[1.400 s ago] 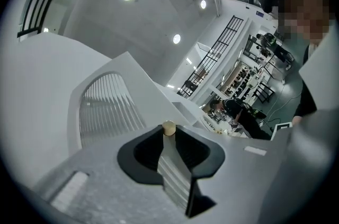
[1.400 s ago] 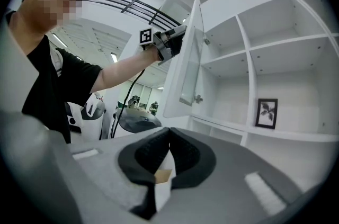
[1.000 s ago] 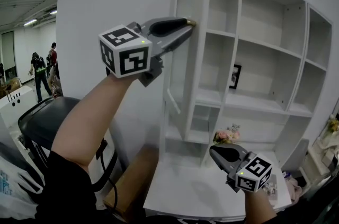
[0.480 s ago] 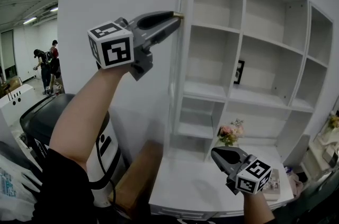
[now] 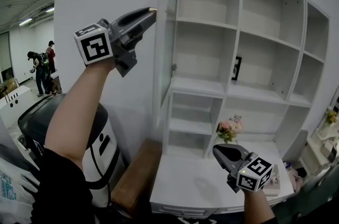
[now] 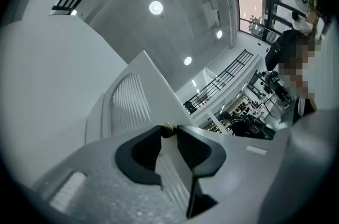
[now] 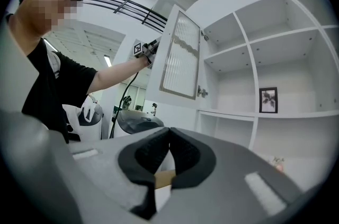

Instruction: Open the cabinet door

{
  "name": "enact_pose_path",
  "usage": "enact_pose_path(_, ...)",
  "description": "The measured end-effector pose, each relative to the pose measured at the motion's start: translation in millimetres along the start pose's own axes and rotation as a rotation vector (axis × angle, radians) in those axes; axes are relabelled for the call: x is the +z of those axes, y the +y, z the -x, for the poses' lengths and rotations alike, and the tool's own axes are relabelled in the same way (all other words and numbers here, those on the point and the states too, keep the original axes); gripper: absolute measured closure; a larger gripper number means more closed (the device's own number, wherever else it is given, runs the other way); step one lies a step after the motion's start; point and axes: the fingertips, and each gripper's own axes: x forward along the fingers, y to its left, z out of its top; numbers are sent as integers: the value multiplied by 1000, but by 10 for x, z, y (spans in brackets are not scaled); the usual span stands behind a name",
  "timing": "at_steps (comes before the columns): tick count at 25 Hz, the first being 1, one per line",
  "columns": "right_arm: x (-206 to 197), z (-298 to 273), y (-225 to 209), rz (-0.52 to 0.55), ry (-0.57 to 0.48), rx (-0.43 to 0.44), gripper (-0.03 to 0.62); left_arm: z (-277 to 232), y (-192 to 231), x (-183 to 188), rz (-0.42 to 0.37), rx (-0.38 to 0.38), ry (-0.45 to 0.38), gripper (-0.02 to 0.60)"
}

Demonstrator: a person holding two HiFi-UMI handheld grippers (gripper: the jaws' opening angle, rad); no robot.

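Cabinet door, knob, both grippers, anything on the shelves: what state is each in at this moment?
cabinet door: swung wide open, edge-on in the head view.
door knob: caught between the left gripper's jaw tips.
left gripper: closed on the door knob; its jaws have just been opening a little.
right gripper: jaws together, nothing between them.
picture frame: upright at the back of a shelf.
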Motion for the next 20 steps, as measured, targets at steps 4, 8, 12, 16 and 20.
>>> enact_pose_path(4, -23, -15, -26, 3, 14, 7, 591, 55, 55, 26, -4, 11, -13, 480)
enact_pose_path(8, 101, 11, -128, 6, -26, -3, 591, 52, 17, 21, -73, 58, -3, 480)
enact_pose_path(12, 217, 53, -202, 4, -70, -11, 591, 169, -19, 16, -73, 91, -4, 429)
enact_pose_path(16, 282, 44, -107, 17, -89, 14, 591, 377, -192, -16, -68, 88, 7, 394)
enact_pose_path(20, 454, 91, 128, 55, -121, 56, 591, 591, -554, -42, -53, 94, 35, 379)
